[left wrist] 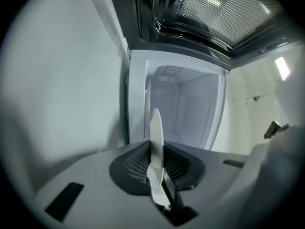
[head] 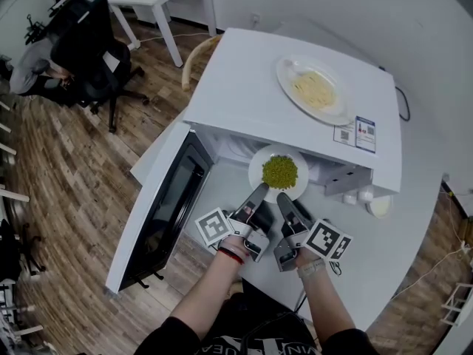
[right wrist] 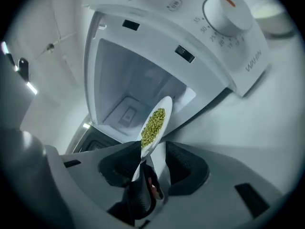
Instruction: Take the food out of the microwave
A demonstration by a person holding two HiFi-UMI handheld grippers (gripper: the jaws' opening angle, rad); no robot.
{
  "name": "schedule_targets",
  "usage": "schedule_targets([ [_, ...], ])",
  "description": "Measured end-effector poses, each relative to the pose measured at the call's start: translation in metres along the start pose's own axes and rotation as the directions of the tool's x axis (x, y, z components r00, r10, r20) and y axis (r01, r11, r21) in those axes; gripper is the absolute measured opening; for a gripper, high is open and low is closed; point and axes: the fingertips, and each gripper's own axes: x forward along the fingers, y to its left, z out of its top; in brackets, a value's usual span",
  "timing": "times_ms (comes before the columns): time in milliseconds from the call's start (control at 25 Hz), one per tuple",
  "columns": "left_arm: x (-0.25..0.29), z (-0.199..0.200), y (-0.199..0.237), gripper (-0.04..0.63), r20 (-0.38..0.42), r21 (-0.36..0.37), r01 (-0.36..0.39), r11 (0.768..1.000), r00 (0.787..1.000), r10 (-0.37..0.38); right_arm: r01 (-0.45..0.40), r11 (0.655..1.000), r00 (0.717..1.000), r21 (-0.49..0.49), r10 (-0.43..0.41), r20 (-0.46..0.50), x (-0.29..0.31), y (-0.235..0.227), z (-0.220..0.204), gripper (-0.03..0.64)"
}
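A white plate of green peas [head: 279,172] sits at the mouth of the white microwave [head: 244,87], whose door [head: 159,213] hangs open to the left. My left gripper [head: 259,193] is shut on the plate's near rim; in the left gripper view the plate [left wrist: 156,132] stands edge-on between the pads of that gripper [left wrist: 156,163]. My right gripper [head: 283,198] is beside it at the same rim. In the right gripper view the plate [right wrist: 155,123] lies between the jaws of the right gripper [right wrist: 152,161], which stand open with a gap on one side.
A plate of pasta [head: 314,89] rests on top of the microwave. The microwave stands on a white table [head: 399,242] with small white items [head: 373,202] by its right front. An office chair [head: 89,43] and a seated person [head: 29,65] are at far left.
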Motion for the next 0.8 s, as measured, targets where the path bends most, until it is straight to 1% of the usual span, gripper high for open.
schedule_targets([
  [80,-0.001,-0.004,-0.001,0.057,-0.02,0.027,-0.006,1.0,1.0,0.006,-0.024,0.998,1.0,0.053,0.024,0.011,0.003,0.005,0.0,0.146],
  [120,-0.001,-0.006,-0.003,0.057,-0.03,0.042,-0.007,0.999,1.0,0.008,-0.028,0.997,1.0,0.078,0.026,0.017,0.004,0.006,-0.001,0.102],
  [160,-0.002,-0.007,-0.004,0.061,-0.04,0.061,-0.007,0.998,0.999,0.009,-0.028,0.994,0.999,0.107,0.025,0.025,0.004,0.005,-0.001,0.095],
  [200,-0.003,-0.008,-0.006,0.081,-0.055,0.087,-0.007,0.996,0.998,0.012,-0.026,0.99,0.999,0.137,0.021,0.034,0.004,0.004,-0.001,0.084],
  [280,-0.005,-0.013,-0.007,0.145,-0.114,0.186,-0.012,0.982,0.993,0.034,-0.028,0.981,0.998,0.192,0.017,0.059,0.001,0.0,0.001,0.067],
  [320,-0.006,-0.017,-0.007,0.185,-0.153,0.252,-0.015,0.968,0.987,0.055,-0.032,0.977,0.997,0.212,0.017,0.072,-0.001,-0.001,0.002,0.058],
  [360,-0.007,-0.022,-0.006,0.221,-0.192,0.327,-0.017,0.945,0.978,0.084,-0.035,0.974,0.996,0.225,0.017,0.083,-0.002,-0.001,0.003,0.048],
  [400,-0.008,-0.025,-0.005,0.256,-0.225,0.403,-0.018,0.915,0.967,0.118,-0.037,0.972,0.996,0.234,0.017,0.089,-0.003,0.0,0.004,0.043],
  [440,-0.01,-0.029,-0.005,0.276,-0.248,0.471,-0.015,0.882,0.957,0.149,-0.04,0.969,0.996,0.243,0.017,0.093,-0.004,0.0,0.004,0.041],
  [520,-0.015,-0.036,-0.008,0.288,-0.271,0.574,0.005,0.819,0.945,0.185,-0.044,0.958,0.996,0.283,0.018,0.092,-0.006,0.002,0.001,0.041],
  [600,-0.023,-0.042,-0.013,0.291,-0.278,0.651,0.021,0.759,0.937,0.212,-0.05,0.945,0.996,0.324,0.023,0.087,-0.01,0.004,-0.005,0.041],
  [720,-0.035,-0.05,-0.017,0.29,-0.293,0.721,0.049,0.691,0.925,0.24,-0.07,0.936,0.995,0.346,0.038,0.097,-0.019,0.009,-0.012,0.041],
  [800,-0.045,-0.057,-0.017,0.291,-0.314,0.767,0.072,0.638,0.909,0.275,-0.08,0.932,0.994,0.352,0.047,0.1,-0.024,0.012,-0.016,0.041],
])
